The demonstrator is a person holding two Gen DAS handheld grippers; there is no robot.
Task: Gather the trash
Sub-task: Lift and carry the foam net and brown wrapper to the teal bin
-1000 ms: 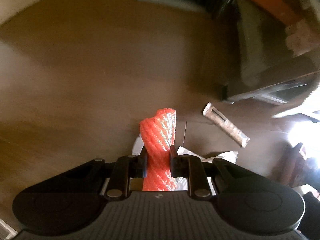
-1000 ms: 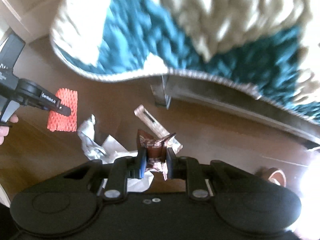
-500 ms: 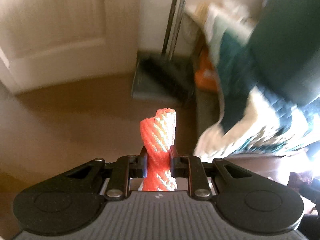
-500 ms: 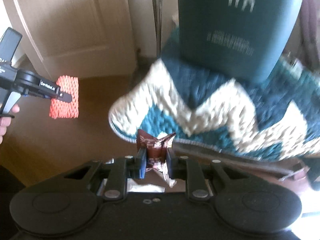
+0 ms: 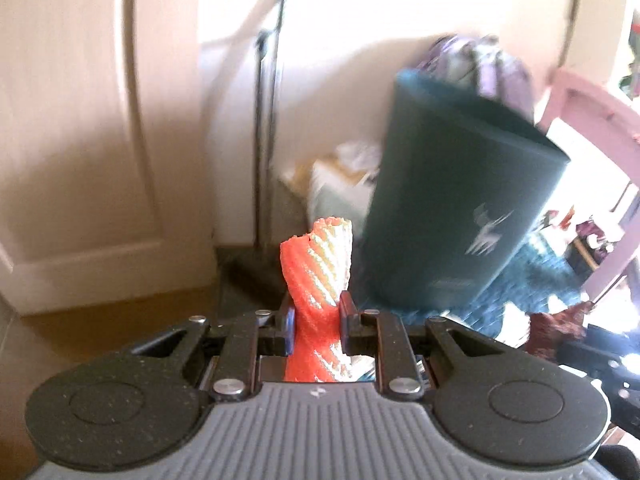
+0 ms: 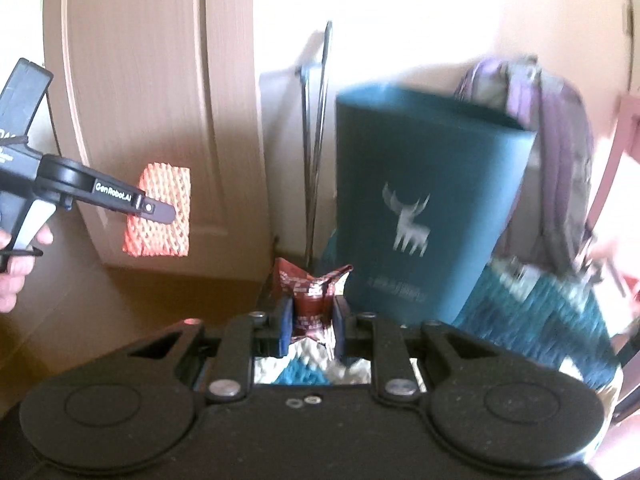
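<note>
Two wrist fisheyes, both angled slightly downward, both close to the teal bag [image 5: 460, 208] [image 6: 416, 200].

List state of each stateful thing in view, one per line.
left gripper: shut on orange foam net
orange foam net: pinched, twisted, held in the air
right gripper: shut on brown wrapper
brown wrapper: crumpled, pinched
teal bin: upright, top open
door: closed

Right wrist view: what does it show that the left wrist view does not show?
Only the right wrist view shows the person's hand holding the left gripper, and the door. Only the left wrist view shows the pink frame. Both show the orange foam net, the brown wrapper in the right gripper, and the teal bag.
</note>
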